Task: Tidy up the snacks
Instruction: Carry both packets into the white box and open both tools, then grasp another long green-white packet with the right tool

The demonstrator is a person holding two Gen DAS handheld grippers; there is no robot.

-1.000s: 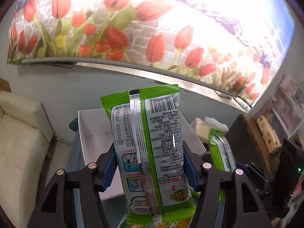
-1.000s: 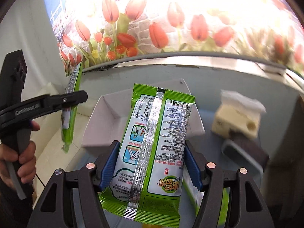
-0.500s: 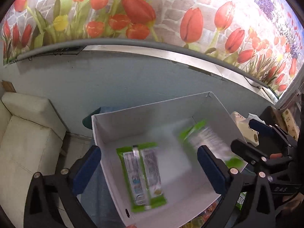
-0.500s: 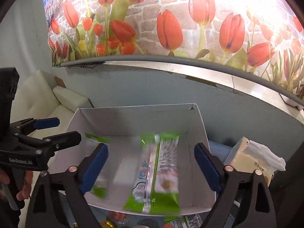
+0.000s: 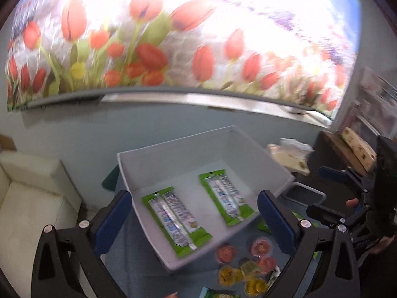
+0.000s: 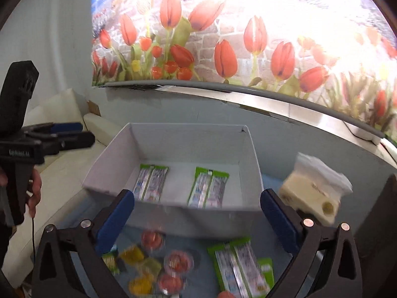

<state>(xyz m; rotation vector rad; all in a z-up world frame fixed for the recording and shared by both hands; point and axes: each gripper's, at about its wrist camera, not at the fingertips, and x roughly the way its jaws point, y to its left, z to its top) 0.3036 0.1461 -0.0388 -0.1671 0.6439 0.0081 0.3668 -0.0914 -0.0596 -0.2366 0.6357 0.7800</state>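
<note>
A white cardboard box (image 5: 270, 171) (image 6: 188, 141) stands on the blue table. Two green snack packets lie flat inside it, silver seam up: the left packet (image 5: 176, 221) (image 6: 150, 182) and the right packet (image 5: 227, 197) (image 6: 208, 187). My left gripper (image 5: 194, 219) is open and empty, held above the box's near edge. My right gripper (image 6: 197, 219) is also open and empty in front of the box. Another green packet (image 6: 239, 269) lies on the table near me, beside red and yellow jelly cups (image 6: 177, 262) (image 5: 244, 264).
A cream tissue pack (image 6: 314, 195) (image 5: 290, 157) sits right of the box. A pale sofa (image 5: 27, 198) stands at the left. A person's hand (image 6: 34, 191) holds the left gripper's black handle. The tulip mural wall runs behind the table.
Both grippers opened and let go of their green packets, which now lie flat in the box. Both hands then drew back from the box toward the near table.
</note>
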